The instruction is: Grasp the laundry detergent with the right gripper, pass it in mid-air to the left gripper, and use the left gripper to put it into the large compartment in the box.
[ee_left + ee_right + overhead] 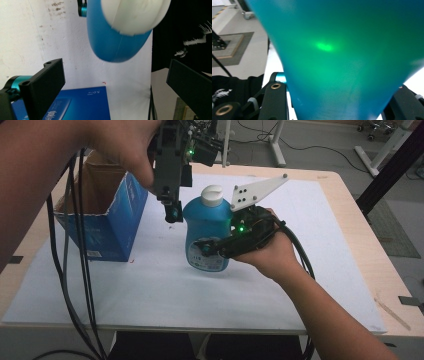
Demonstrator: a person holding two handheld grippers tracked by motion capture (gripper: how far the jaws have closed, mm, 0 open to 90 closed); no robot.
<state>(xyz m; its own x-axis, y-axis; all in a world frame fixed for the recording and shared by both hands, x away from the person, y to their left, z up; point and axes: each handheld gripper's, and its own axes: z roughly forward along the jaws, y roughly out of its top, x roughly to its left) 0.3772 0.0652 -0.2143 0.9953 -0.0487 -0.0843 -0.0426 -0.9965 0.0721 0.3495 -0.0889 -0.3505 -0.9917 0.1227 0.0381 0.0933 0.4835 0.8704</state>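
Observation:
A blue bottle [207,227] with a white cap [212,195] stands upright over the white mat [150,290], held around its lower body by my right gripper [210,246], which is shut on it. In the right gripper view the bottle [342,55] sits between the two black jaws of that gripper [339,105]. My left gripper [172,212] points down just left of the bottle's shoulder. In the left gripper view its jaws [117,80] stand wide open with nothing between them, and the bottle [112,42] and cap [135,15] lie below.
An open blue cardboard box [107,215] stands at the left of the mat, close to the left gripper; its top [80,105] also appears in the left gripper view. Black cables [75,270] hang down at the left. The wooden table [365,250] runs beyond the mat.

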